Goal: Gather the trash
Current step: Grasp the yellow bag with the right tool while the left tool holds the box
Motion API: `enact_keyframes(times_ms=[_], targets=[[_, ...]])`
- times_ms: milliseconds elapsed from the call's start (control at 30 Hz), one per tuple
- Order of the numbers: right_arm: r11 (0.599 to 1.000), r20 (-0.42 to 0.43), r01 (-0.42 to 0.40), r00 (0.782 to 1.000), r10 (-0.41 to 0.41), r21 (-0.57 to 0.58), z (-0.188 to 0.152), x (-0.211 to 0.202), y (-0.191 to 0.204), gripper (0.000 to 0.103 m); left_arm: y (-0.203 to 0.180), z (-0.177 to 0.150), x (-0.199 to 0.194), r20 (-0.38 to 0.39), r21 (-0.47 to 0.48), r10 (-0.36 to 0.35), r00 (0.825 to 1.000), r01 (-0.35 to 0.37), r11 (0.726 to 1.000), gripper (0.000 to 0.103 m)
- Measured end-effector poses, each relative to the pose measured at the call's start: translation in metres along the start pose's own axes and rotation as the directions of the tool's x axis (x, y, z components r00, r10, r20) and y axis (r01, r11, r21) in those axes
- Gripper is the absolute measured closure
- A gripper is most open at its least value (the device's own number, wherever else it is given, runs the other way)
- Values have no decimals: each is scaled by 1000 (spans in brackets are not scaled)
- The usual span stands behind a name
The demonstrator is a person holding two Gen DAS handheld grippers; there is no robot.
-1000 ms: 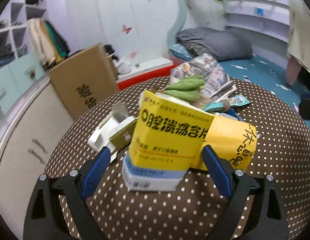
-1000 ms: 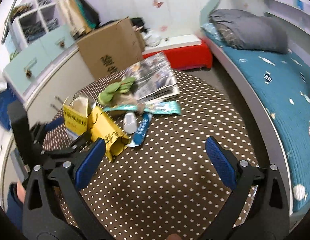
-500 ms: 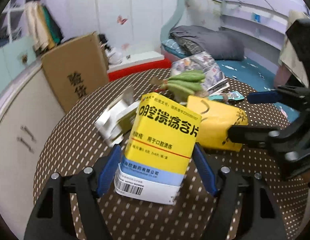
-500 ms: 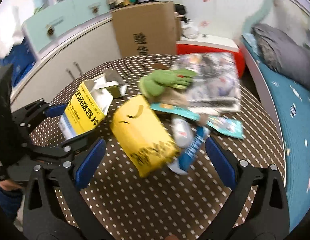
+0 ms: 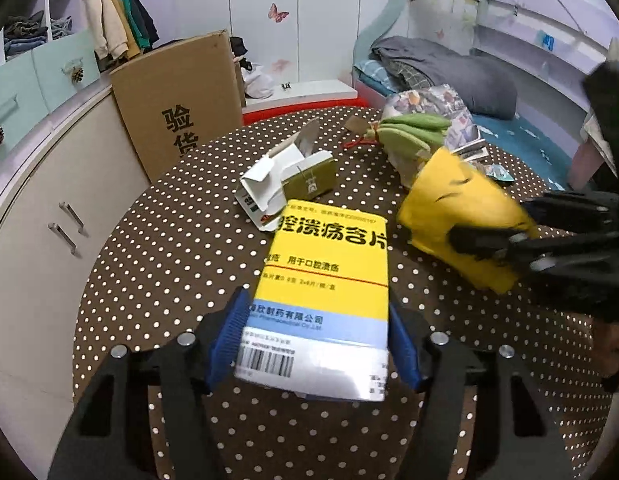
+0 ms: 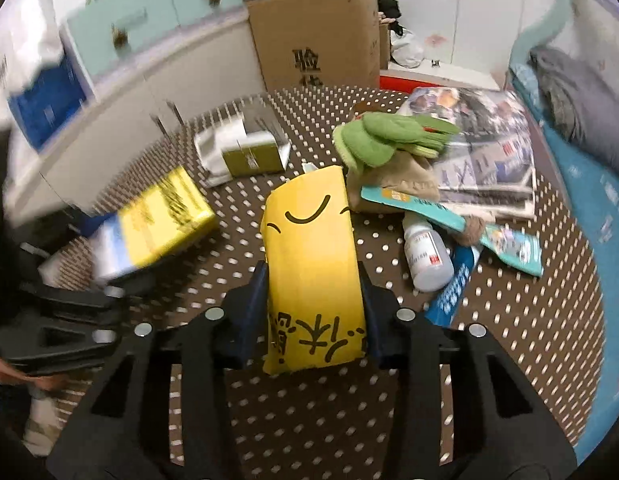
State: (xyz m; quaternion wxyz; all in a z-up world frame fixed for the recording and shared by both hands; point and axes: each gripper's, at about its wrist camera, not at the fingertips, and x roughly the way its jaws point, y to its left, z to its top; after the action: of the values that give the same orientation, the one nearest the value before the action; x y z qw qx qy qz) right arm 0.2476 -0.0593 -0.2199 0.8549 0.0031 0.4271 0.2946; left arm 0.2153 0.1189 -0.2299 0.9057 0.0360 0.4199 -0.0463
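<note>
Both claws have closed in since a second ago: then the yellow-and-blue medicine box [image 5: 325, 288] stood between wide-spread fingers and the right claw hung over bare cloth, well short of the trash. Now the left gripper [image 5: 315, 344] has its blue pads against both sides of that box near the barcode end, jaws closing, the box tilted away from the camera over the dotted tablecloth [image 5: 169, 264]. The right gripper [image 6: 313, 312] has its jaws closing on the yellow carton [image 6: 313, 264] with the smiling face, pads pressed to its two long sides, carton pointing away along the fingers.

Just beyond the carton, in the right view, lie a white pill bottle [image 6: 427, 258], a blue wrapper [image 6: 453, 288] under it and a teal packet [image 6: 449, 216]. Further on sits an opened green-and-white box [image 5: 287, 180], with a green glove [image 6: 383, 138] resting on a brown pouch beside a stack of magazines [image 6: 489, 160]. Past the table edge stands a cardboard box [image 5: 177, 100] against the cupboards, and to the right a bed with a grey blanket [image 5: 441, 70].
</note>
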Motion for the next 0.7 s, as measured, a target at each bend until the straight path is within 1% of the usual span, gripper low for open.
enact_keyframes(times_ms=[33, 67, 133, 200, 233, 300, 400, 467, 500, 567, 633, 700], targets=[[999, 9, -36, 999, 35, 38, -3, -7, -5, 62, 0, 1, 0, 0, -7, -5, 1000, 5, 1000, 40], [996, 15, -55, 998, 54, 66, -6, -13, -10, 62, 1, 1, 0, 2, -24, -13, 1000, 13, 1000, 41], [992, 30, -76, 997, 74, 102, -11, -24, -18, 62, -1, 3, -1, 4, -36, -20, 1000, 20, 999, 42], [982, 57, -115, 993, 107, 153, -17, -37, -30, 62, -3, 2, -4, 11, -44, -25, 1000, 25, 999, 42], [980, 64, -118, 992, 109, 163, -19, -41, -33, 62, -5, 2, -6, 14, -47, -25, 1000, 26, 999, 42], [979, 75, -102, 993, 90, 174, -25, -49, -40, 62, -9, 2, -10, 24, -55, -29, 999, 30, 998, 42], [982, 82, -96, 993, 84, 164, -31, -58, -45, 60, -17, 2, -14, 32, -56, -33, 999, 35, 998, 42], [987, 54, -69, 997, 61, 147, -38, -57, -44, 56, -24, 1, -16, 29, -48, -33, 999, 34, 998, 42], [991, 15, -33, 999, 32, 128, -43, -54, -42, 51, -26, 0, -15, 27, -46, -33, 999, 34, 998, 42], [995, -22, 16, 1000, -14, 96, -49, -52, -40, 47, -31, -3, -14, 18, -42, -35, 999, 35, 998, 42], [996, -29, 22, 999, -20, 81, -55, -56, -38, 41, -34, -5, -14, 10, -38, -34, 999, 34, 999, 42], [997, -35, 45, 998, -43, 59, -64, -61, -36, 37, -36, -8, -14, 6, -36, -35, 999, 35, 999, 42]])
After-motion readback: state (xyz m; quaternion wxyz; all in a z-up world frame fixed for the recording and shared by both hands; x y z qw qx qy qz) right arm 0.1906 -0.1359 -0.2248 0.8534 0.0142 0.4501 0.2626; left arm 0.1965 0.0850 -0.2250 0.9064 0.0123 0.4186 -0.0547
